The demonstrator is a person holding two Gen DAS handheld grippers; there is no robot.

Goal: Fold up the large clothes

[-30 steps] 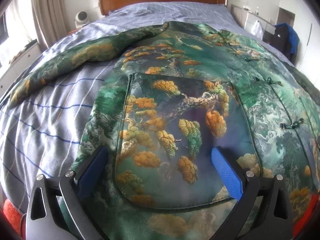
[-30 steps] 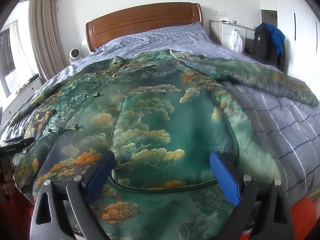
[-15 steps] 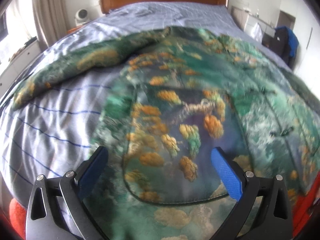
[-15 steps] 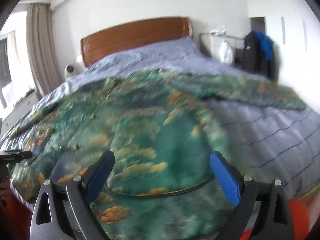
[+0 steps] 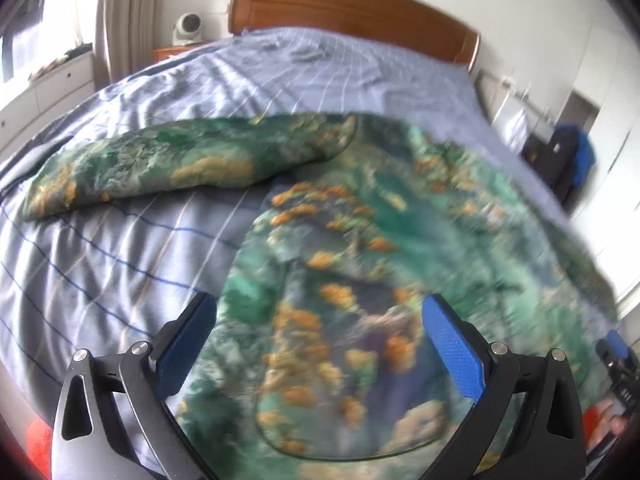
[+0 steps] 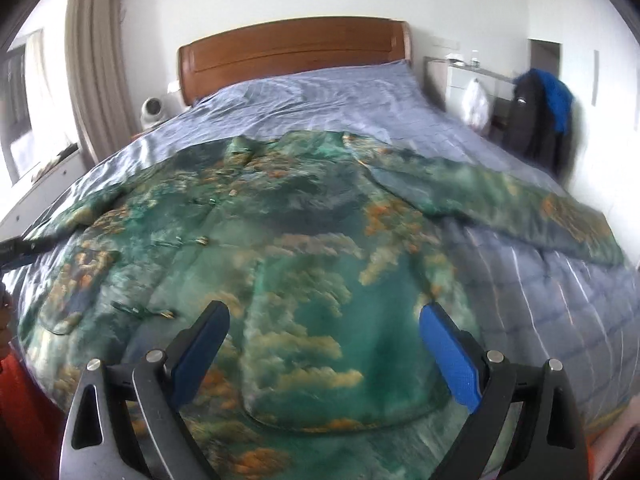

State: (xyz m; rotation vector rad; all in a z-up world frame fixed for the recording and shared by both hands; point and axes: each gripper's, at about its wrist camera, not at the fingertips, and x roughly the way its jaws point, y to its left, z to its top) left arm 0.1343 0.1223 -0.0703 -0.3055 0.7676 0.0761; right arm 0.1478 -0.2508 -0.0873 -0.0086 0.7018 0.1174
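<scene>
A large green jacket (image 5: 360,264) with orange and gold cloud patterns lies spread flat on the bed, front up; it also shows in the right wrist view (image 6: 288,248). Its left sleeve (image 5: 168,168) stretches out to the left, its right sleeve (image 6: 520,208) to the right. My left gripper (image 5: 320,344) is open and empty above the jacket's lower left pocket. My right gripper (image 6: 324,344) is open and empty above the lower right pocket (image 6: 340,360). Both views are motion-blurred.
The bed has a blue-grey striped cover (image 5: 100,264) and a wooden headboard (image 6: 292,52). A white fan (image 5: 188,26) stands at the far left. A dark and blue garment (image 6: 540,116) hangs at the right by a white cabinet (image 6: 464,76). Curtains (image 6: 96,60) hang left.
Both grippers have risen and pulled back from the jacket's hem, so more of the bed and headboard shows. The left view has swung left. Both stayed open.
</scene>
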